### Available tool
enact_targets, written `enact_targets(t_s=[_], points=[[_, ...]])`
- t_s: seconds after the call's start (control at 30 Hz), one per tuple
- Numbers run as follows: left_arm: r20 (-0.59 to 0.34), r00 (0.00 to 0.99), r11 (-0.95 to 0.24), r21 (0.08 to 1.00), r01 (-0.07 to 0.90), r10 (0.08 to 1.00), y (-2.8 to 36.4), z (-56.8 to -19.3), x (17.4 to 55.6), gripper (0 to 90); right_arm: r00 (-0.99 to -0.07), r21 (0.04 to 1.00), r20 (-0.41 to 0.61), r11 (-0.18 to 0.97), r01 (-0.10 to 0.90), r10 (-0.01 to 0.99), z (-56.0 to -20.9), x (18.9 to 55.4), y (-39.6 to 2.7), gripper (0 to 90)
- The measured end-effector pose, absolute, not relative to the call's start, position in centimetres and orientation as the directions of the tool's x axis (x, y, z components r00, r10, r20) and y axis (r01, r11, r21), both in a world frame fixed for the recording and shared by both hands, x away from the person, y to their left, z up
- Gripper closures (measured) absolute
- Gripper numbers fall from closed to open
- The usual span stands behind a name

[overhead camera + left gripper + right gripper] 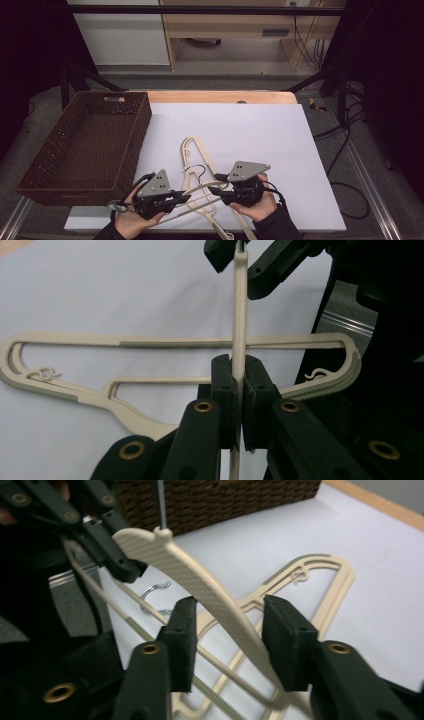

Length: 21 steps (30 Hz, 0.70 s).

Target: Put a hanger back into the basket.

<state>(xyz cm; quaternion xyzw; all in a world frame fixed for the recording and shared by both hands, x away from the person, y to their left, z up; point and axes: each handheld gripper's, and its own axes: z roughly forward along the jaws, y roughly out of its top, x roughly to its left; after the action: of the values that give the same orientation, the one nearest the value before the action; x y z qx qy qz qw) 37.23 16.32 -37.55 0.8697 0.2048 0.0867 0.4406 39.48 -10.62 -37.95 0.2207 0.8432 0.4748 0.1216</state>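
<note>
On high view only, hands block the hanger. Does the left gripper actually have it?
Observer: Yes. The left gripper view shows the left gripper with its jaws pressed shut on the lifted hanger, edge-on.
Operator: And the right?
Observer: The right gripper is open. The hanger's arm runs between its jaws with a gap showing beside it.
Operator: Anything underneath?
Observer: A second hanger lies flat on the white sheet. The lifted one crosses over its ribbed bar.
</note>
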Motion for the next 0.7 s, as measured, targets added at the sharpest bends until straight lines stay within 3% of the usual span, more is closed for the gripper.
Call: enact_targets(t_s=[0.23,0.53,0.7], points=[[-0.038,0.857,-0.462,0.830,0.313,0.513,17.8,-36.9,37.7,86.4,-0.835,0.906,0.040,0.333,0.262,0.548,-37.0,39.6,-12.6,38.3],[-0.050,0.788,-0.355,0.875,0.331,0.613,20.9,-34.5,38.3,86.3,-0.695,0.937,0.082,0.183,0.298,0.714,-36.3,40.4,-17.0,14.8],[-0.030,0.787,-0.332,0.896,0.295,0.617,22.5,-32.2,38.3,86.3,-0.638,0.947,0.092,0.132,0.294,0.764,-36.0,40.5,-19.1,11.2]])
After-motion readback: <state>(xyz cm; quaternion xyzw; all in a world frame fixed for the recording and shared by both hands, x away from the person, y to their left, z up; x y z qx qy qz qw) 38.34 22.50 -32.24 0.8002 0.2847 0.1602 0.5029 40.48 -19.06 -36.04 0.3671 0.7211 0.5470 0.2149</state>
